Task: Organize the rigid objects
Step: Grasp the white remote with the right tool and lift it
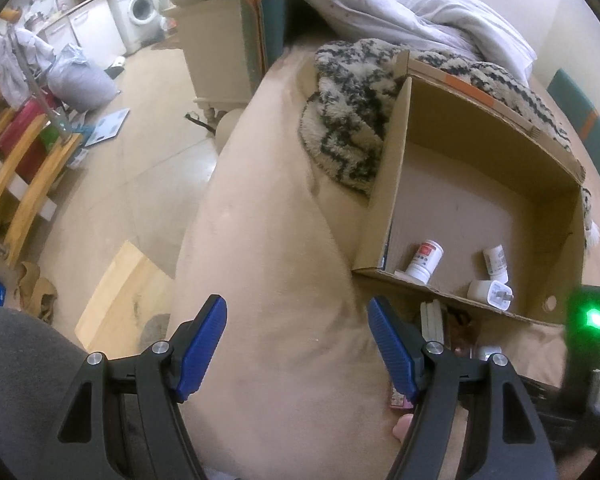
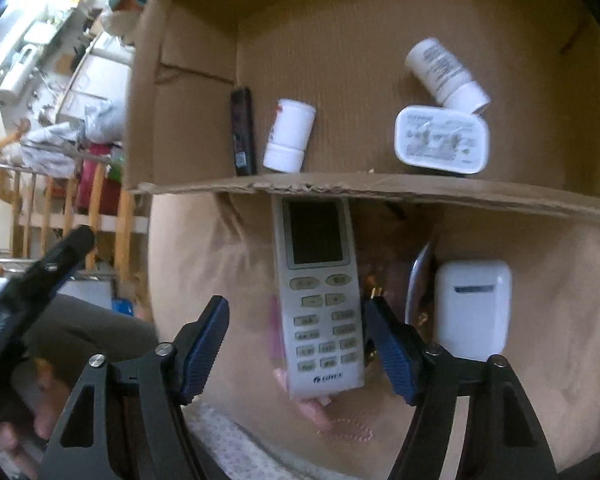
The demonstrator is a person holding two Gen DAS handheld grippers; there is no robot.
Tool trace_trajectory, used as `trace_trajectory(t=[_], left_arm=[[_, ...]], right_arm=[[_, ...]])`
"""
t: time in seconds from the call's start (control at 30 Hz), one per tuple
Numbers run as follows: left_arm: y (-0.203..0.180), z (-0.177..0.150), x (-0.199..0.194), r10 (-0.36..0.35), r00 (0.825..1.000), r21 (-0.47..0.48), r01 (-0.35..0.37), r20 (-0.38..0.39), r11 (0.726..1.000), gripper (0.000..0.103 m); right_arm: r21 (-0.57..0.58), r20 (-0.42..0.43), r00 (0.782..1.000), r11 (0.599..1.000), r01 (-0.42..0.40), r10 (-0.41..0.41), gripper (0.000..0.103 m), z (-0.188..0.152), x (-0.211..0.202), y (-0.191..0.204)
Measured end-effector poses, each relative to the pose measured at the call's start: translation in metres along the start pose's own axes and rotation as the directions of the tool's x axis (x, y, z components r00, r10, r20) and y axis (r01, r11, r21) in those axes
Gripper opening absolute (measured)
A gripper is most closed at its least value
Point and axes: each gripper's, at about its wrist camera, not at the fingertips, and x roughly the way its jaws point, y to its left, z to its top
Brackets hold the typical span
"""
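A shallow cardboard box (image 1: 476, 200) is seen lying on a beige bed cover (image 1: 268, 264), with a black-and-cream patterned blanket (image 1: 348, 112) against its far-left side and a white duvet (image 1: 400, 12) heaped beyond; the left gripper (image 1: 296, 348) is held above the bare cover with its blue pads spread wide and nothing between them; a tiled floor (image 1: 140, 160) and a washing machine (image 1: 140, 8) are visible off to the left.

In the right wrist view the right gripper (image 2: 296, 348) is also spread wide, its jaws standing on either side of a silver-white air-conditioner remote (image 2: 318, 292) without closing on it; whether the pads touch the remote's edges cannot be told; the remote lies face up on the cover, just outside the box, its screen end tucked under the torn front wall (image 2: 340, 188); a white rounded case (image 2: 472, 308) is set just to the remote's right, also outside the box.

Inside the box, a white pill bottle (image 2: 288, 136) is found near the front wall, beside a slim black device (image 2: 242, 132) that lies near the left wall; further right, a white plug adapter (image 2: 442, 142) rests with its prongs up, and a second white bottle (image 2: 444, 74) lies tilted just behind it, touching or nearly touching it; the rest of the box floor is bare cardboard.
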Motion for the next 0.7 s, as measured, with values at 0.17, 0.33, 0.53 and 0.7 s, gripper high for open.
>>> trace_trajectory(t=[0.17,0.33,0.53,0.7], left_arm=[[0.003,0.002,0.002,-0.011,1.000,-0.020,0.011,-0.016,1.000,0.071],[0.004,0.001,0.005,0.005,1.000,-0.010,-0.005,-0.022,1.000,0.071],[0.006,-0.002,0.016,-0.024,0.997,-0.022,0.022,-0.071,1.000,0.071],[-0.005,-0.015,0.037,-0.109,0.982,-0.001,0.110,-0.155,0.994,0.071]], right_arm=[[-0.026,-0.029,0.998,0.998,0.063,-0.064,0.064,0.008,0.023,0.007],[-0.044,0.011,0.995,0.994,0.101,-0.101,0.049,0.008,0.024,0.012],[-0.114,0.035,0.991,0.985,0.132,-0.129,0.049,-0.010,-0.001,0.027],[-0.116,0.064,0.987,0.981,0.153,-0.147,0.049,-0.024,-0.035,0.018]])
